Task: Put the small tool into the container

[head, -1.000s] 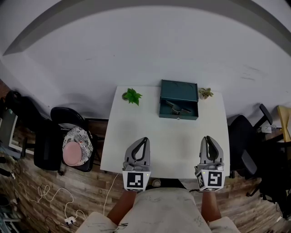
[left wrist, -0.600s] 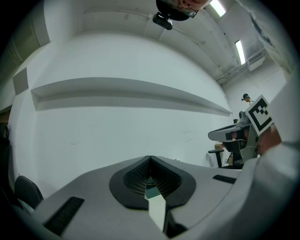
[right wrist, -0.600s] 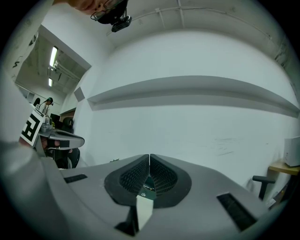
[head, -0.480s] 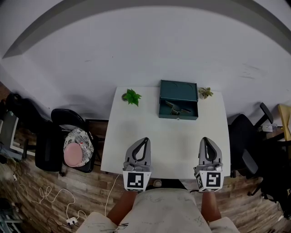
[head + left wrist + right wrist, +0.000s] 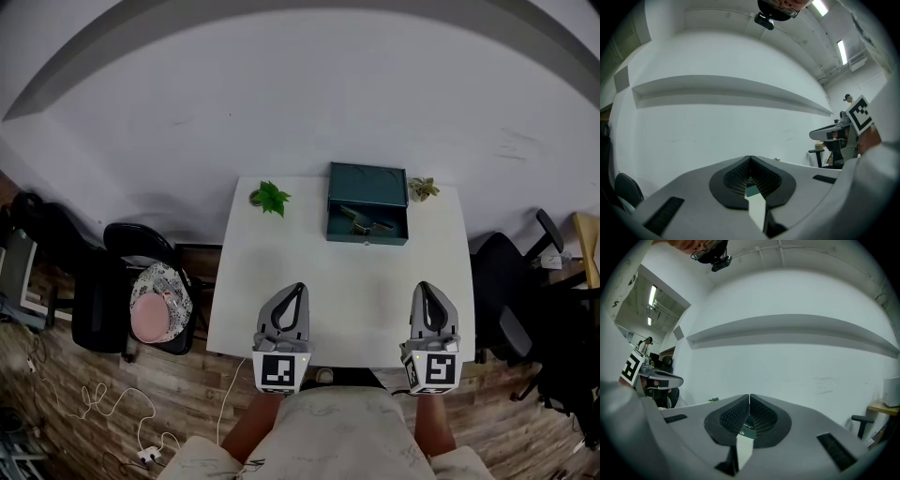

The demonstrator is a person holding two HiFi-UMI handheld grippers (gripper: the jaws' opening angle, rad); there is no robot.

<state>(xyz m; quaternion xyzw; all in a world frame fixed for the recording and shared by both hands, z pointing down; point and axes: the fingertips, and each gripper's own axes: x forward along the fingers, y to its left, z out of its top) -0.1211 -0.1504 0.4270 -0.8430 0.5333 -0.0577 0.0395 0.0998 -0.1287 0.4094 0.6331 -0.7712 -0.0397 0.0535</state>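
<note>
Fingers of L gripper (image 5: 298, 287) & R gripper (image 5: 424, 285) are pressed together w/ nothing btwn them, both pointing level over the near edge of the white desk (image 5: 347, 281). Small tool (image 5: 364, 222) lies inside the open green container (image 5: 367, 184) at the desk's far edge, well apart from both grippers. A little plant (image 5: 272, 198) sits to its left & a second plant (image 5: 424, 190) just beside it on the right.

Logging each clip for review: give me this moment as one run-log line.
left claw: shut, empty | right claw: shut, empty | green container: open, far from both claws | tool: inside container
</note>
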